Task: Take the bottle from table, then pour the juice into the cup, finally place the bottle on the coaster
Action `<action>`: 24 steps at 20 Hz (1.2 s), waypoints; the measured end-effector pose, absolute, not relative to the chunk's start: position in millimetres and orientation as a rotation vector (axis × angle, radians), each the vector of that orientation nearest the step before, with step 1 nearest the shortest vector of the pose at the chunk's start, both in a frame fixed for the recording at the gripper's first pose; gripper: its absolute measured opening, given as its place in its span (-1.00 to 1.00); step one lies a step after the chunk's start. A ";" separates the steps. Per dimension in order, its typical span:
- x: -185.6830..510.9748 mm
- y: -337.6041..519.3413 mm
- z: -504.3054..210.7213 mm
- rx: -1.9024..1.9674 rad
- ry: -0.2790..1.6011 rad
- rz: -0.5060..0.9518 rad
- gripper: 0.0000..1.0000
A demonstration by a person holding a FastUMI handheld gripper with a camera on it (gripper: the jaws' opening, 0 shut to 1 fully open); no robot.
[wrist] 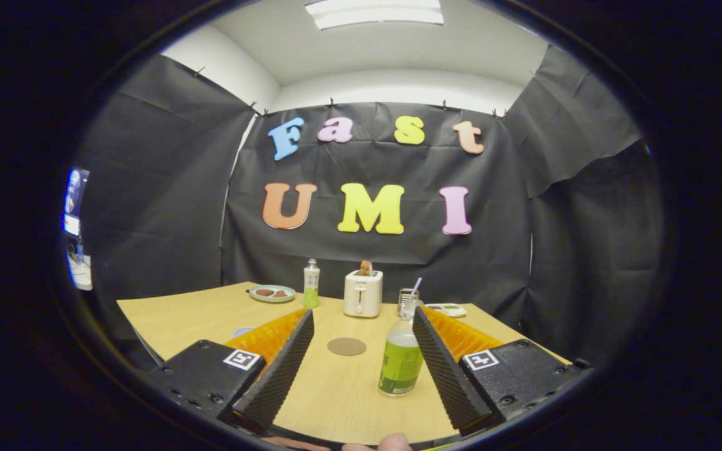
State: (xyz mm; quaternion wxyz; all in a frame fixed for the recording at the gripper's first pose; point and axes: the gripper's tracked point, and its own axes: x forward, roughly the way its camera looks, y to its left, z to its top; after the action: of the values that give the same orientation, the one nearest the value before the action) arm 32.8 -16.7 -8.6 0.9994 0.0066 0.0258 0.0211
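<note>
Fingertips (pixel 392 442) of the person's hand peek in nearest the lens, just under the gripper (pixel 362 322), and the two ribbed black fingers (pixel 282 366) are spread wide apart with nothing pressed between them. Standing upright between them, close against the inner face of the right finger, is the bottle (pixel 401 358), clear plastic with a green label and pale liquid inside; whether it actually touches that finger I cannot tell. Left of the bottle and a touch farther out, also between the fingers, the round brown coaster (pixel 346 346) lies flat on the light wooden table (pixel 185 316).

Beyond the bottle, just past the tip of the right finger, stands the clear cup (pixel 409 305) with a straw poking out, and right behind it something like a small glass holder, too small to make out. Next to the cup on the right sits a small white tray (pixel 449 309). Centre back, a white toaster (pixel 363 293) has something brown sticking out of its slot. Left of it stands a second bottle (pixel 311 284), green at the bottom, and left again a pale plate (pixel 272 294) carries a couple of dark reddish pieces. A small bluish object (pixel 243 331) shows beside the left finger's orange side.
</note>
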 end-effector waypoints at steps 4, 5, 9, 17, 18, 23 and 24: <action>42.5 -37.2 -12.8 0.001 0.078 0.011 1.00; 44.4 -38.5 -17.5 0.000 0.089 0.009 1.00; 56.5 -36.7 -44.4 -0.028 0.156 0.005 1.00; 85.5 -47.7 -103.7 0.043 0.238 -0.072 1.00; 90.5 -50.5 -110.9 0.060 0.250 -0.083 1.00; 113.8 -53.9 -143.9 0.114 0.318 -0.113 1.00; 117.8 -56.7 -148.7 0.118 0.334 -0.128 1.00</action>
State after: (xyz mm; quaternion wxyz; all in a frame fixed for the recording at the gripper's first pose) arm 117.8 -56.7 -148.7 0.9824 0.0585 0.1658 -0.0636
